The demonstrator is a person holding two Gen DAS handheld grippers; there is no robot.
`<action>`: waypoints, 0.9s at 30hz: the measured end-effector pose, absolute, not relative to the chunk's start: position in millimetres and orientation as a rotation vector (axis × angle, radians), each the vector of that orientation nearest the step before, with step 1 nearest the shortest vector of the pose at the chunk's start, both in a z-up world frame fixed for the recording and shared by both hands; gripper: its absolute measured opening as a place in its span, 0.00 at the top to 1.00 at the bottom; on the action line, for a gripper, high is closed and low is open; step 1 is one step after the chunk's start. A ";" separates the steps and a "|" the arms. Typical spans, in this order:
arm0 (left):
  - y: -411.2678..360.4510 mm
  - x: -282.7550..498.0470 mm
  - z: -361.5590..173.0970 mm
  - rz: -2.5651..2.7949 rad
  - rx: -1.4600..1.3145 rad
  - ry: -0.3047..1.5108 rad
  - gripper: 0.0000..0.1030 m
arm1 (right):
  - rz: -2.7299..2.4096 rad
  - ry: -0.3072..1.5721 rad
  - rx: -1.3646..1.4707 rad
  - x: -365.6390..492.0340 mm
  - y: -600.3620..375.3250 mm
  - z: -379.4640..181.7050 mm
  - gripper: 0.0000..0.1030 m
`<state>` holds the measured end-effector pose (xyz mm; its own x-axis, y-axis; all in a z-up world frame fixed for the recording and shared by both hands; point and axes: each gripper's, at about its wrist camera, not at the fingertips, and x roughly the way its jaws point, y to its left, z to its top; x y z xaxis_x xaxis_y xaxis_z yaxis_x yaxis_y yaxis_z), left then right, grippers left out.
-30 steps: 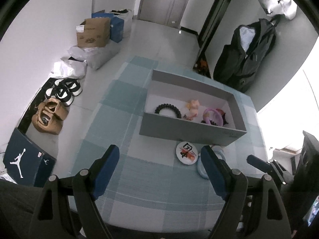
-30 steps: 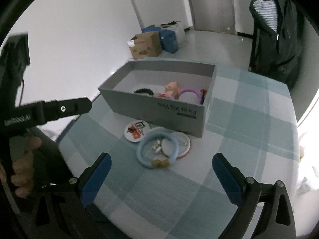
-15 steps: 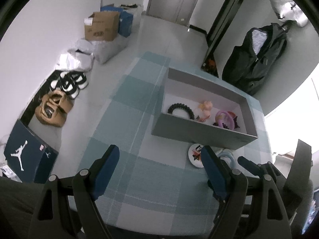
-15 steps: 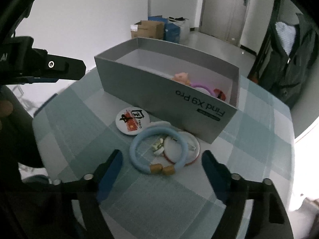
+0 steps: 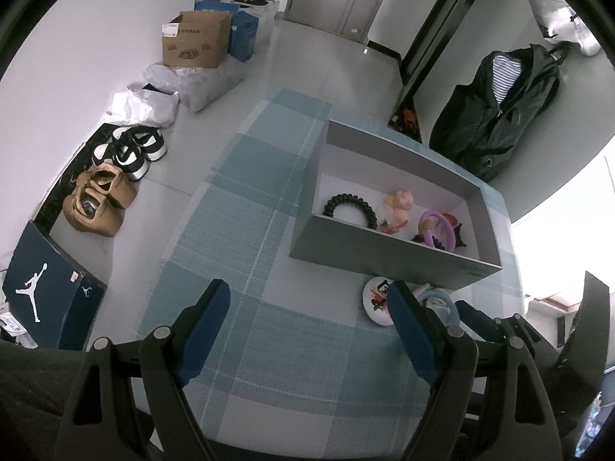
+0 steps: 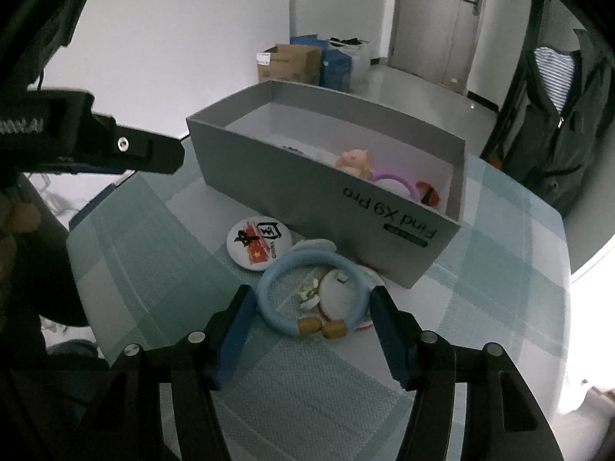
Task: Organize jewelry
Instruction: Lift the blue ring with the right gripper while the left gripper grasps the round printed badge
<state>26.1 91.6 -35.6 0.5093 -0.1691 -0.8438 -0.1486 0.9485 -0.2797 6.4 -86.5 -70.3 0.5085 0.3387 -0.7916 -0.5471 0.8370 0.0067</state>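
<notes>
Right claw [image 6: 309, 330] is closing around the pale blue bangle [image 6: 311, 296], which we see lying flat on the checked desk [image 6: 307, 392] between its blue pads, not yet pinched. It's dead ahead, just short of the grey cardboard box [image 6: 384, 215]. Smooth glossy ring, two wooden-looking beads nearest us. Left claw [image 5: 307, 330] hangs spread, empty, farther off.
</notes>
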 end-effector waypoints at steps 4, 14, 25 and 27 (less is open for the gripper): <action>91.5 26.2 -37.0 -0.010 -0.339 1.047 0.22 | 0.558 0.875 -0.226 5.7 -91.4 -63.3 0.41; 88.9 27.1 -42.1 -0.005 -0.325 1.066 0.22 | 0.593 0.897 -0.140 13.8 -102.9 -56.3 0.42; 79.4 30.5 -46.8 -0.022 -0.302 1.087 0.22 | 0.635 0.940 0.074 21.2 -145.9 -49.7 0.42; 73.9 30.8 -47.0 -0.030 -0.272 1.090 0.22 | 0.634 0.938 0.106 23.0 -152.4 -46.8 0.42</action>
<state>30.8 73.9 -47.0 0.4659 -0.1571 -0.8708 -0.1097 0.9662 -0.2331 23.0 -152.4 -46.8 0.4248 0.5505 -0.7187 -0.4616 0.8146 0.3512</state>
